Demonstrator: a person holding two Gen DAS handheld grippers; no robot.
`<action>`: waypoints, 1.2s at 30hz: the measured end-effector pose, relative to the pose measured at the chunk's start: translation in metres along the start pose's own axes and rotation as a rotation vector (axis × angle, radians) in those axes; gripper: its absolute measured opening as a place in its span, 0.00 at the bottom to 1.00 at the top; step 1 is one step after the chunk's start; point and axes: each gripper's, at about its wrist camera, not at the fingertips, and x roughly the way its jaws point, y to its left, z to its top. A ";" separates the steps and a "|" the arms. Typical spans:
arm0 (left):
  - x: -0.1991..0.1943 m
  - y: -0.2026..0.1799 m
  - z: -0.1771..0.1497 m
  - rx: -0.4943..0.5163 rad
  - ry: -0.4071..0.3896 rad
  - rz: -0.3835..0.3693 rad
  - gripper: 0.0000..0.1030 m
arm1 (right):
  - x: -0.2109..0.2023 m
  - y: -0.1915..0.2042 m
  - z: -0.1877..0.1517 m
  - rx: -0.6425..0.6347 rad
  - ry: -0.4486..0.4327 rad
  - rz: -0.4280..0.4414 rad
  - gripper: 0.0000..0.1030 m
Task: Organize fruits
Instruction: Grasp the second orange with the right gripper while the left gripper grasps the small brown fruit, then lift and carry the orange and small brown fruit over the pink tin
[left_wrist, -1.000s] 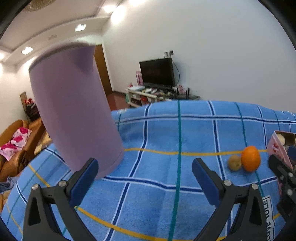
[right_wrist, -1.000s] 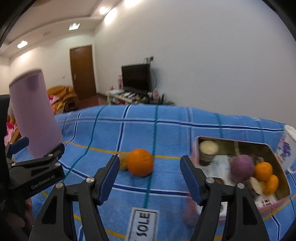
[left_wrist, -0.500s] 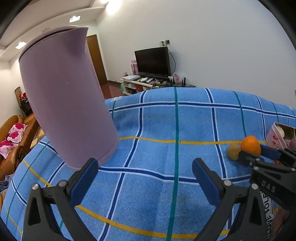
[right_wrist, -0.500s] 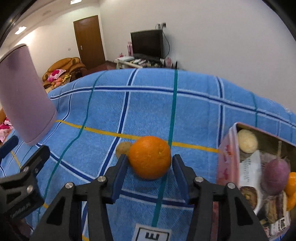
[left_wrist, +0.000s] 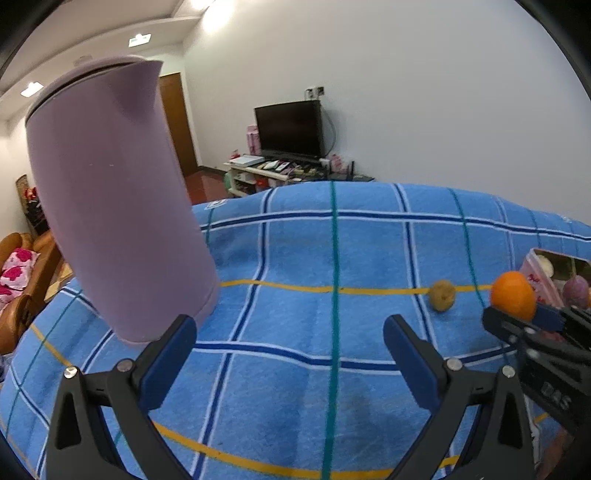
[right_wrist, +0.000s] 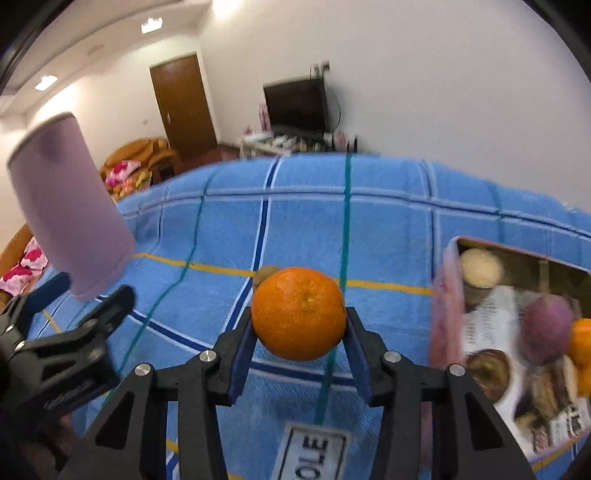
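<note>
My right gripper (right_wrist: 299, 341) is shut on an orange (right_wrist: 299, 312) and holds it lifted off the blue checked cloth (right_wrist: 295, 221). The orange also shows in the left wrist view (left_wrist: 512, 295), at the tip of the right gripper. A small brown fruit (left_wrist: 442, 294) lies on the cloth just behind it, mostly hidden in the right wrist view (right_wrist: 266, 272). A pink box (right_wrist: 445, 295) at the right holds a purple fruit (right_wrist: 546, 325), a pale round fruit (right_wrist: 480, 267) and orange fruit (right_wrist: 581, 341). My left gripper (left_wrist: 290, 360) is open and empty over the cloth.
A tall lilac jug (left_wrist: 114, 206) stands on the cloth at the left, close to my left gripper's left finger; it also shows in the right wrist view (right_wrist: 70, 206). A TV stand (left_wrist: 291, 170), a door and a sofa lie beyond the table.
My right gripper moved forward around the orange, closed on it and lifted it off the cloth, leaving the brown fruit behind. My left gripper stayed open and hardly moved.
</note>
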 end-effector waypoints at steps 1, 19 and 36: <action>0.000 -0.002 0.000 0.001 -0.001 -0.011 1.00 | -0.007 -0.002 -0.001 0.005 -0.020 -0.010 0.46; 0.050 -0.105 0.036 0.120 0.147 -0.307 0.59 | -0.057 -0.035 -0.003 0.077 -0.217 -0.149 0.47; 0.042 -0.088 0.026 0.057 0.130 -0.235 0.26 | -0.060 -0.023 -0.007 0.028 -0.265 -0.144 0.46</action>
